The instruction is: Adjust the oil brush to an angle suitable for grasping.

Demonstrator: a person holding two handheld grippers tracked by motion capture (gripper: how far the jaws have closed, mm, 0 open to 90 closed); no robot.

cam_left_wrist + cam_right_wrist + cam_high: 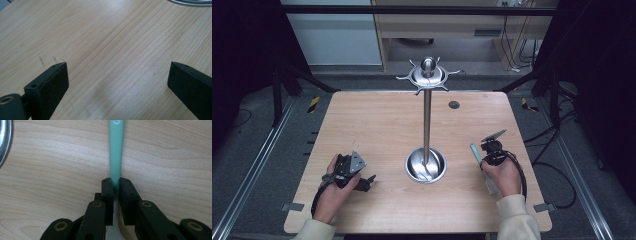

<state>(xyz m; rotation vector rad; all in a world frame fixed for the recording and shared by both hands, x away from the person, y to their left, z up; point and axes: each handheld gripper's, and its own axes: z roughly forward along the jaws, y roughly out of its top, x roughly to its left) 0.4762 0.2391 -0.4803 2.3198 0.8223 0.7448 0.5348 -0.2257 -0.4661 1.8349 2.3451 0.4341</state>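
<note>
In the high view a pale wooden table (377, 120) with rounded corners and fine straight grain carries a polished steel stand (427, 120): a shallow round dish at its foot, a slim upright rod, and at the top a disc ringed with short curved hooks under a small ball knob. A small dark round plug (454, 104) sits in the tabletop beyond the stand. The left gripper (364, 182), black with a grey three-cornered plate on top, rests in the person's hand near the left front of the table, well apart from the stand's dish. The right gripper (484, 155) is held to the right of the dish, and a slender mint-green handle (475, 153) slants up beside it, just over the wood. In the left gripper view two matte black jaws with blunt, squared tips stand wide apart over bare, lightly scratched wood, with nothing between them; the bright rim of the steel dish (192, 2) edges the top right corner. In the right gripper view the jaws, hinged on black links with brass-coloured rivets, are pressed in on the flat, smooth green handle (115, 152), which narrows toward the pads (107, 192) and runs straight away from them, a small round white mark near its far end. The curved steel rim (5, 142) shines at the left edge.
</note>
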